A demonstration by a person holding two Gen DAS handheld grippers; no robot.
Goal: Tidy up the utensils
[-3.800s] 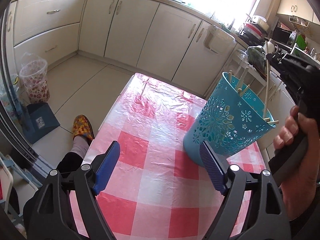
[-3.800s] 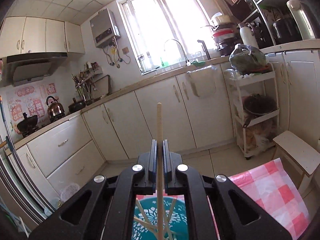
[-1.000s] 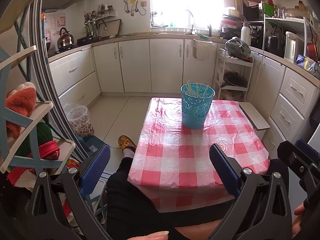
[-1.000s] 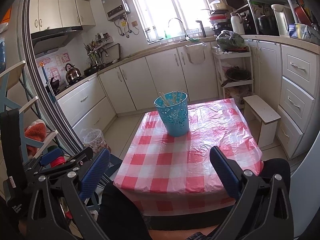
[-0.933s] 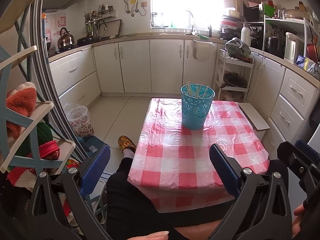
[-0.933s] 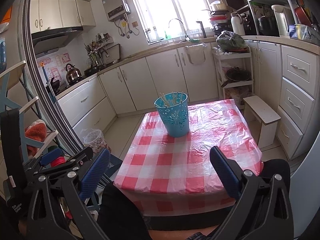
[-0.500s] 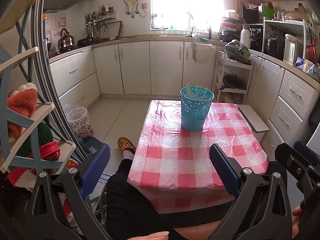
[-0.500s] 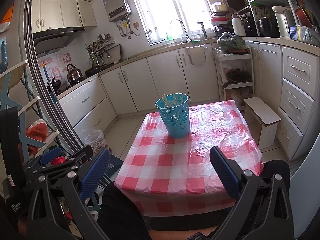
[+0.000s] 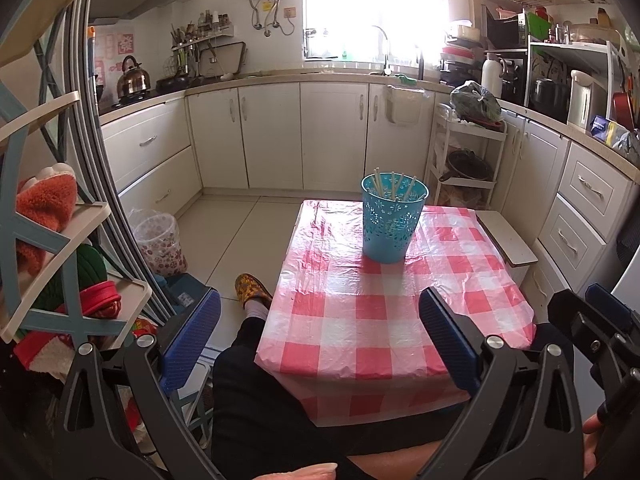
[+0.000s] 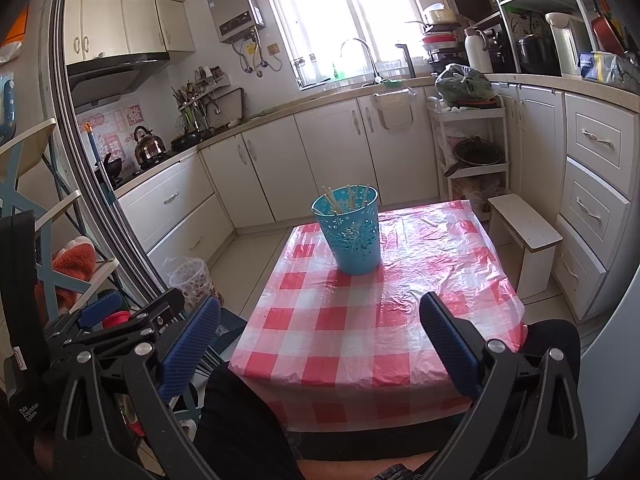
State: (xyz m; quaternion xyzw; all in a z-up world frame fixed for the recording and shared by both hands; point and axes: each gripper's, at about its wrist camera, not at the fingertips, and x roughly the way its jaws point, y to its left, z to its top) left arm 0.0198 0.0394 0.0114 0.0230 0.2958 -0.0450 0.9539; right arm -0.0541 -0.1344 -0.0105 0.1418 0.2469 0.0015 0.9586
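A perforated blue basket (image 9: 392, 220) stands upright at the far end of a table with a red-and-white checked cloth (image 9: 384, 312). Several pale chopsticks (image 9: 394, 186) stand in it. It also shows in the right wrist view (image 10: 354, 232) with the chopsticks (image 10: 340, 200). My left gripper (image 9: 318, 340) is open and empty, held back over my lap, well short of the table. My right gripper (image 10: 320, 338) is open and empty, also pulled back at the near edge. The right gripper shows at the lower right of the left wrist view (image 9: 600, 328).
A shelf rack (image 9: 52, 240) with cloths stands close on the left. A small white stool (image 10: 528, 236) sits right of the table. A patterned bin (image 9: 160, 240) stands on the floor. White cabinets (image 9: 332, 136) line the far wall, a trolley (image 10: 472, 148) beside them.
3.8 s ago my right gripper held a chopstick over the basket and the left was close beside it. Both are now pulled back, open and empty. In the last second they barely drift.
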